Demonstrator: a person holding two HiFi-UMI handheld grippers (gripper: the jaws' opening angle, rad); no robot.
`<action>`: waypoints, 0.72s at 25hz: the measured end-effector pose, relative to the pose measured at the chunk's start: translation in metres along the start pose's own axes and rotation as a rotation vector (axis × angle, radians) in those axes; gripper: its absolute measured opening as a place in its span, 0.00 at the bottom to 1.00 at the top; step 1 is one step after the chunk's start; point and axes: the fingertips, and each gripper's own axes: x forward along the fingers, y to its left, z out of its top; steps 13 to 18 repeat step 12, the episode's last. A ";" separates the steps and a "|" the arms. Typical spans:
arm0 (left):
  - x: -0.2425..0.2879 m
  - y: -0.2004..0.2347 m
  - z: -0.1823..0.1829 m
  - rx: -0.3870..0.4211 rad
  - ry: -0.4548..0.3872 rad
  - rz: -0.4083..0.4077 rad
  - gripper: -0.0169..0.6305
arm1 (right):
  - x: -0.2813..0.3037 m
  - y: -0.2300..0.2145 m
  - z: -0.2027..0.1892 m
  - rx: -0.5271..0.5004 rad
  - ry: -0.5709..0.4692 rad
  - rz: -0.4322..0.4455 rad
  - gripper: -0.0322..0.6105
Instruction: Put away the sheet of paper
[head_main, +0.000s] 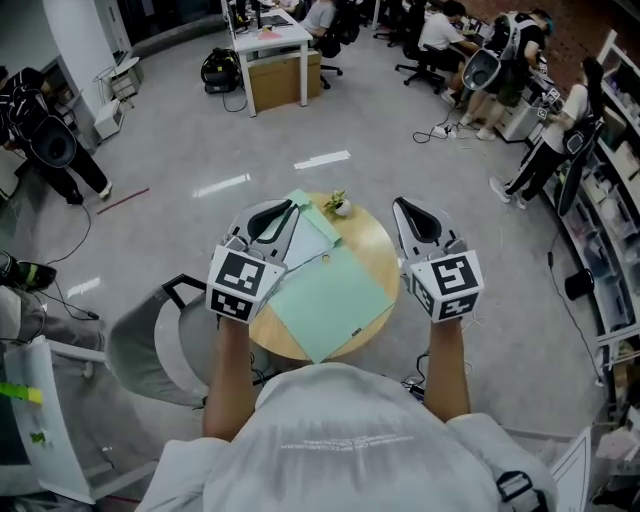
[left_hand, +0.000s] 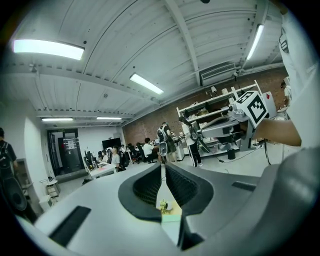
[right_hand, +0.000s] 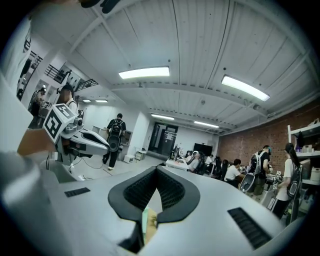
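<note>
On a round wooden table (head_main: 378, 240) lies a large light green folder (head_main: 330, 298). A white sheet of paper (head_main: 308, 245) rests behind it, its left part hidden under my left gripper (head_main: 291, 207). That gripper hovers over the table's left side, jaws shut and empty. My right gripper (head_main: 399, 204) hangs over the table's right edge, also shut on nothing. Each gripper view points level across the room. In the left gripper view the shut gripper (left_hand: 163, 166) frames a sliver of green folder (left_hand: 171, 217). In the right gripper view the shut gripper (right_hand: 158, 173) frames the folder's edge (right_hand: 145, 221).
A small potted plant (head_main: 338, 205) stands at the table's far edge, also visible as the plant (left_hand: 163, 205) between the left jaws. A grey chair (head_main: 150, 345) sits at the table's left. People work at desks and shelves (head_main: 610, 150) farther off.
</note>
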 end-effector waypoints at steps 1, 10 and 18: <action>-0.001 -0.001 -0.003 -0.004 0.007 0.000 0.09 | -0.001 0.000 -0.003 0.005 0.004 -0.003 0.09; -0.003 0.002 -0.021 -0.025 0.023 -0.001 0.09 | 0.004 0.009 -0.022 0.034 0.028 -0.009 0.09; -0.004 0.004 -0.023 -0.028 0.025 0.002 0.09 | 0.007 0.012 -0.022 0.029 0.028 -0.009 0.09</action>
